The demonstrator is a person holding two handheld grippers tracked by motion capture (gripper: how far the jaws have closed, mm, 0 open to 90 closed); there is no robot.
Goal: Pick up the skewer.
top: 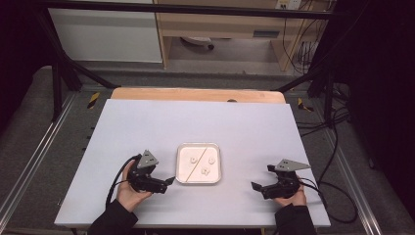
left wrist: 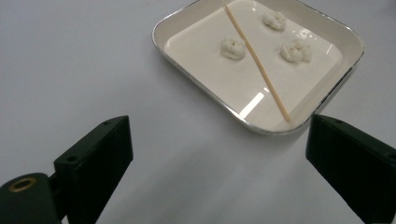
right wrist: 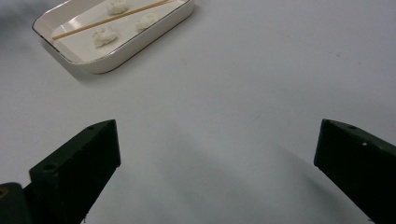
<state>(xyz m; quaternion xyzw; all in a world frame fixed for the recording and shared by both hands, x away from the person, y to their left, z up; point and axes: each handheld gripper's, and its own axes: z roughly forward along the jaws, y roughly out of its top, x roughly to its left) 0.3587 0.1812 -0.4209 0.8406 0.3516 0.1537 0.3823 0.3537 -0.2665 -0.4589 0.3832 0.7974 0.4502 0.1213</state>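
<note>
A square white tray (top: 219, 164) sits on the white table top between my two grippers. In it lie three small white lumps (left wrist: 232, 47) and a thin wooden stick (left wrist: 257, 60) set diagonally across it. My left gripper (top: 164, 182) rests just left of the tray in a person's hand, pointing at it. In the left gripper view that gripper (left wrist: 219, 128) is open and holds nothing, and the tray's near corner (left wrist: 261, 127) lies just beyond its jaws. My right gripper (top: 262, 177) is farther off to the tray's right. It (right wrist: 218, 128) is open wide over bare table, with the tray (right wrist: 140, 44) at upper left.
The white table top (top: 195, 117) has bare room on every side of the tray. A wooden strip (top: 195, 94) runs along its far edge. Black frame bars (top: 63, 68) and cables (top: 337, 147) flank the table, and wooden furniture (top: 220, 24) stands behind.
</note>
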